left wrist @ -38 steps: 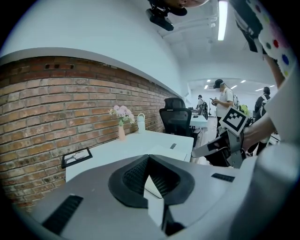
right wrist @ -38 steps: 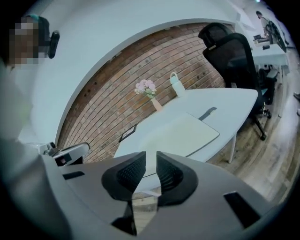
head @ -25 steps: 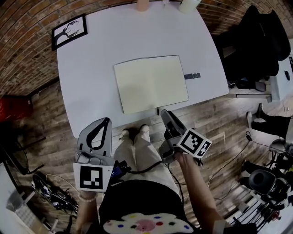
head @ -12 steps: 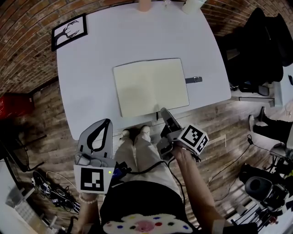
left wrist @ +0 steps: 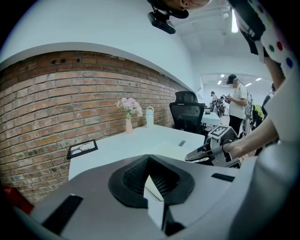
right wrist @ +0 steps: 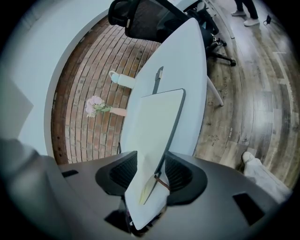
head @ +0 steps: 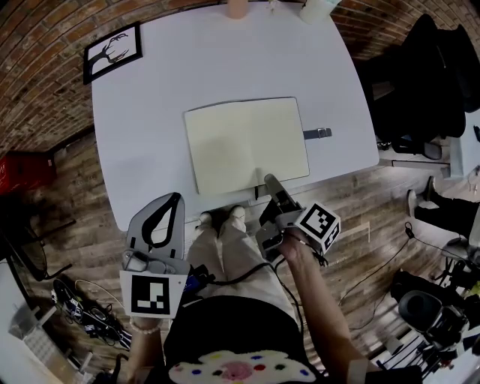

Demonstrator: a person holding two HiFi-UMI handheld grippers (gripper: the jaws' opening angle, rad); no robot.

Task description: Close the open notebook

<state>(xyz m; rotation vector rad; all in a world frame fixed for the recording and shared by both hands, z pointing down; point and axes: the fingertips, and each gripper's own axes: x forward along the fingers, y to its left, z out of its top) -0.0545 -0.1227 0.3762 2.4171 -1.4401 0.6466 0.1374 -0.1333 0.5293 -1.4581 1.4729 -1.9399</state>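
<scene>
**Right gripper** (head: 268, 182): held in the right hand (head: 296, 249), with the forearm coming up from the near side. It points away and downward at the near edge of the bench (head: 150, 112). Its marker cube (head: 318, 226) faces up, tipped to the right. In the right gripper view the fingers (right wrist: 180, 172) stand wide and have just been opening. The notebook's near edge and a thin brown ribbon (right wrist: 162, 182) lie between them. I cannot tell whether the left pad touches the page.

**Left gripper** (head: 177, 197): low and to the left, off the bench's near edge, above the wooden floor (head: 360, 195) beside the person's legs (head: 225, 240). It points away and slightly down. Its fingertips meet, with nothing held between them.

**Notebook** (head: 244, 142): lies open and flat in the middle of the bench, towards the near edge, with pale blank pages up. Its strap (head: 317, 133) lies flat on the bench just beyond the right-hand edge.

**Surroundings:**
- A framed picture (head: 114, 51) sits at the far left corner.
- A vase (head: 235, 7) of pink flowers and a white bottle (head: 313, 9) stand at the far edge, well apart from the notebook.
- A brick wall (left wrist: 56, 103) runs behind the bench.
- A black office chair (left wrist: 186, 115) stands off the right end.
</scene>
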